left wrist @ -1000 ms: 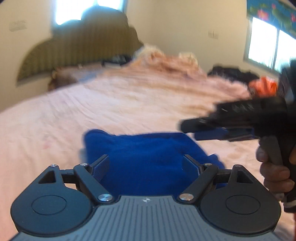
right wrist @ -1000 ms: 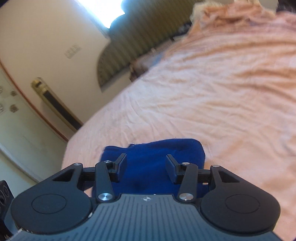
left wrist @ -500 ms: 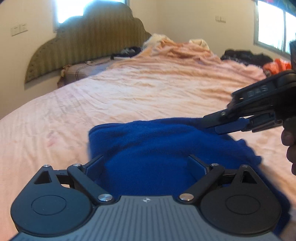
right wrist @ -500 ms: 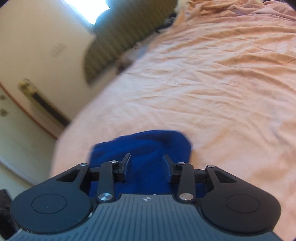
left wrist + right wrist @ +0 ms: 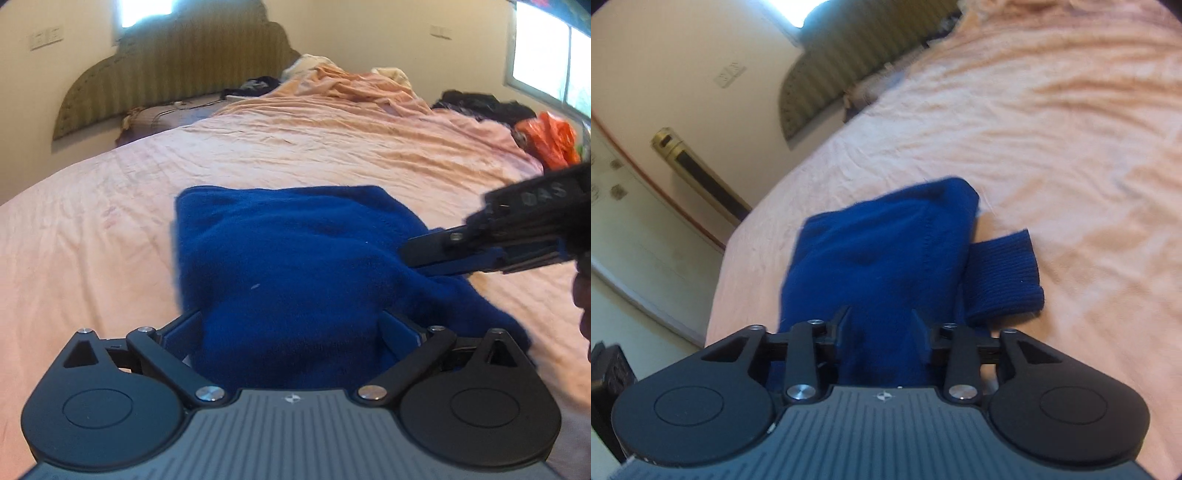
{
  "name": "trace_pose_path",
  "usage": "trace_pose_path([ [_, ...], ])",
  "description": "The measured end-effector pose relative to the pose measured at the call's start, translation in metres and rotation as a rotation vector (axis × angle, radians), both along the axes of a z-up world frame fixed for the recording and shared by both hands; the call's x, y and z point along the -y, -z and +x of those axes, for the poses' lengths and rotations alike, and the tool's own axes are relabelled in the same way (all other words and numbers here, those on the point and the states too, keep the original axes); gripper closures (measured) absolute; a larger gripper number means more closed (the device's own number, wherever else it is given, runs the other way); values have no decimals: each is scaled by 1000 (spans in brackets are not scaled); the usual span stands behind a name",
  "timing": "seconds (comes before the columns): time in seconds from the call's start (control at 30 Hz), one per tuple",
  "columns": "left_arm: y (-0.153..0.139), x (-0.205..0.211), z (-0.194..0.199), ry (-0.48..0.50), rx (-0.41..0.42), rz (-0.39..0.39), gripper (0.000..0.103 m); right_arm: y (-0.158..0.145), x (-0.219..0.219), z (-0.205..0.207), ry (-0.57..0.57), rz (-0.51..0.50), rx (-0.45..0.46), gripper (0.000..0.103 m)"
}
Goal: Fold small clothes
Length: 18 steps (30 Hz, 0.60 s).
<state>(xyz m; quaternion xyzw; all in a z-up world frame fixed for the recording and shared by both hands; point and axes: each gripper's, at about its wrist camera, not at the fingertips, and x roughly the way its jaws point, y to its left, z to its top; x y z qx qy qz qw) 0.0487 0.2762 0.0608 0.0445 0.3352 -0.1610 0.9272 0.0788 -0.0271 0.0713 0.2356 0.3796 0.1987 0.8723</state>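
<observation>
a wrinkled peach bed sheet (image 5: pixel 295 147) fills both views, with a striped headboard (image 5: pixel 177 70) at upper left. your blue sweater (image 5: pixel 288 258) lies mid-frame on the bed. your left tool (image 5: pixel 290 332) is spread wide, cloth bunched between its fingers. your right tool (image 5: pixel 881 332) is narrower, pinching a fold, a ribbed cuff (image 5: pixel 1004 273) lying to its right.
</observation>
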Motion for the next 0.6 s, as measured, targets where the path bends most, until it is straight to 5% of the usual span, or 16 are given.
trace_pose_path([
  [0.2, 0, -31, -65, -114, -42, -131, 1, 6, -11, -96, 60, -196, 176, 43],
  [0.3, 17, -24, -86, -102, -60, -71, 1, 29, -23, -116, 120, -393, 160, 23],
  [0.37, 20, -16, -94, -101, -23, -14, 0, 42, -28, -121, 135, -494, 142, 20],
  [0.43, 20, -11, -94, -104, -26, 13, 0, 44, -35, -126, 134, -557, 162, 0],
  [0.6, 25, -3, -98, -108, -21, 64, 0, 48, -29, -123, 144, -552, 118, 1],
])
